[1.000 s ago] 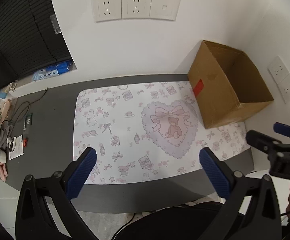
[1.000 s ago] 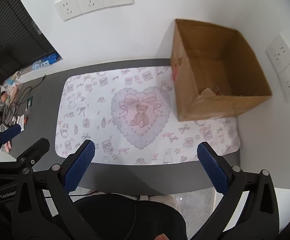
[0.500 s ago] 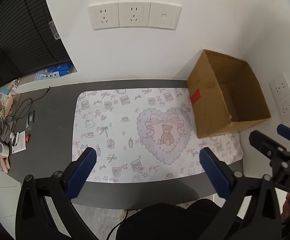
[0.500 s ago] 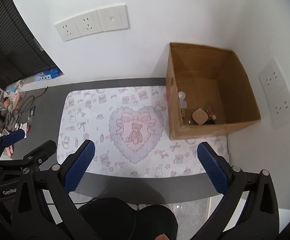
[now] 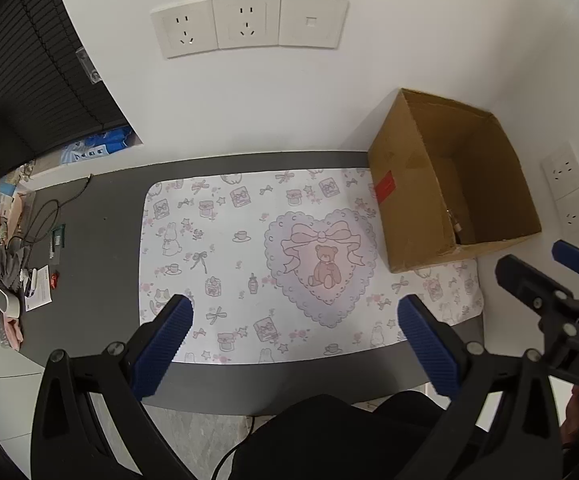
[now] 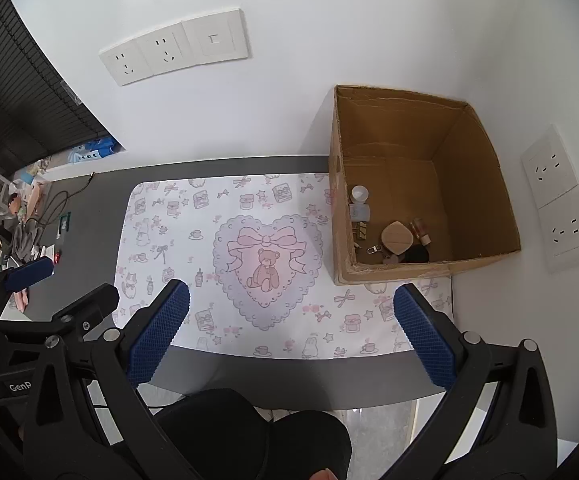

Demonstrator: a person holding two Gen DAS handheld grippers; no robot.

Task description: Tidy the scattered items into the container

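Observation:
A brown cardboard box [image 6: 477,184] stands open at the right end of a patterned mat [image 6: 193,216], against the wall; the same box [image 5: 409,184] appears in the left wrist view. Inside it lie several small items: a white bottle [image 6: 358,193], a tan compact [image 6: 397,237], clips and a key ring. No loose items lie on the mat [image 5: 225,248]. My left gripper [image 5: 295,344] hangs open high above the desk's front edge, holding nothing. My right gripper [image 6: 291,330] is also open and empty, at the same height, with the box ahead to its right.
The dark desk [image 5: 101,216] carries cables and clutter [image 5: 13,256] at its far left. Wall sockets [image 5: 245,24] sit above the mat, more sockets [image 6: 557,204] right of the box. A person's dark-clothed lap [image 6: 249,432] is below the grippers.
Both grippers have risen and drawn back from the desk, so the mat and box look smaller. The box's inside has come into the right wrist view. Jaws stayed open.

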